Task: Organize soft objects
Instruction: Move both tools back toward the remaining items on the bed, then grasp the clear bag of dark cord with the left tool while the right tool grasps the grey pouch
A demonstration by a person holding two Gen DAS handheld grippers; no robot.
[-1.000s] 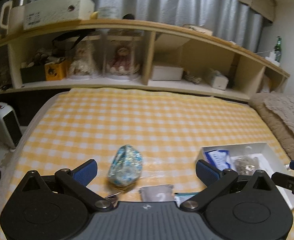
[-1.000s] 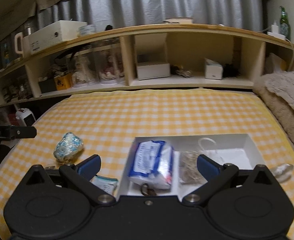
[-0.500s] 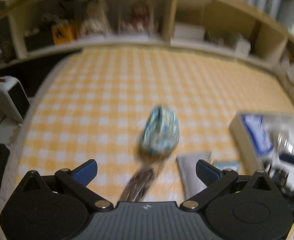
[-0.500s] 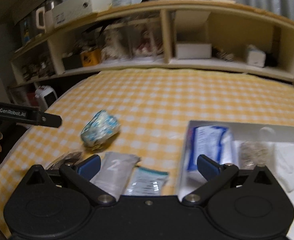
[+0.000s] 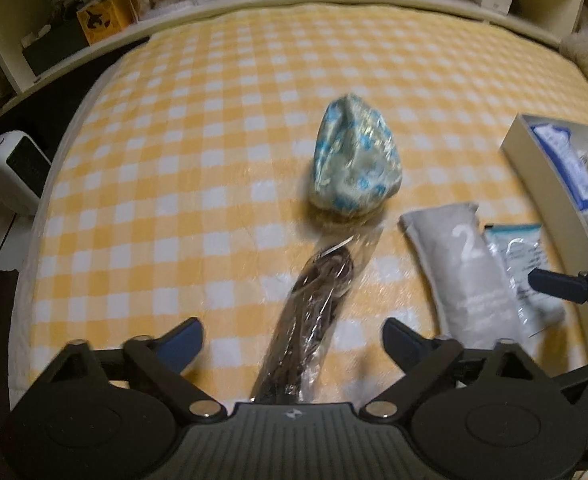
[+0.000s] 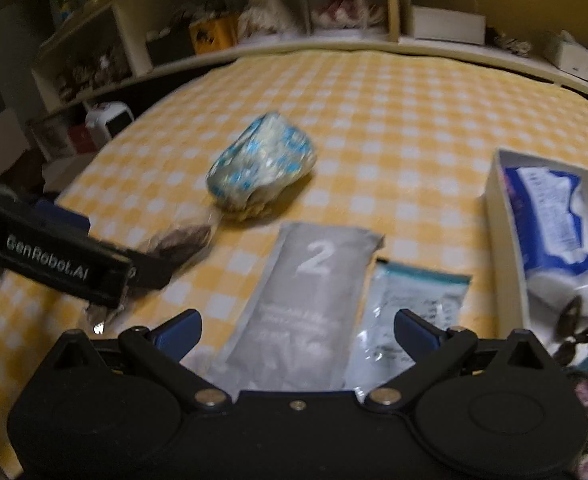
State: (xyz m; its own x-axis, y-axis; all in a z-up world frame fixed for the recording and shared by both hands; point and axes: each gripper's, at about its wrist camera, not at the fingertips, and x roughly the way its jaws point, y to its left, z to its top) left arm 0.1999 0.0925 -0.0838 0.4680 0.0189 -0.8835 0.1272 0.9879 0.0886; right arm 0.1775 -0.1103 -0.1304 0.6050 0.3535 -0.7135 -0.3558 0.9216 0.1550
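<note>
Handling: the clear packet (image 5: 314,312) was judged light, crinkly, slippery.
Left gripper (image 5: 294,336): jaws closing, packet between, unclamped.
Right gripper (image 6: 296,330): jaws apart.

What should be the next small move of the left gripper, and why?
Probably lower the left gripper a little more and finish closing on the clear packet. Its jaws are closing with the packet lying between them, but the pads do not press it yet. The white box already holds other soft items.
</note>
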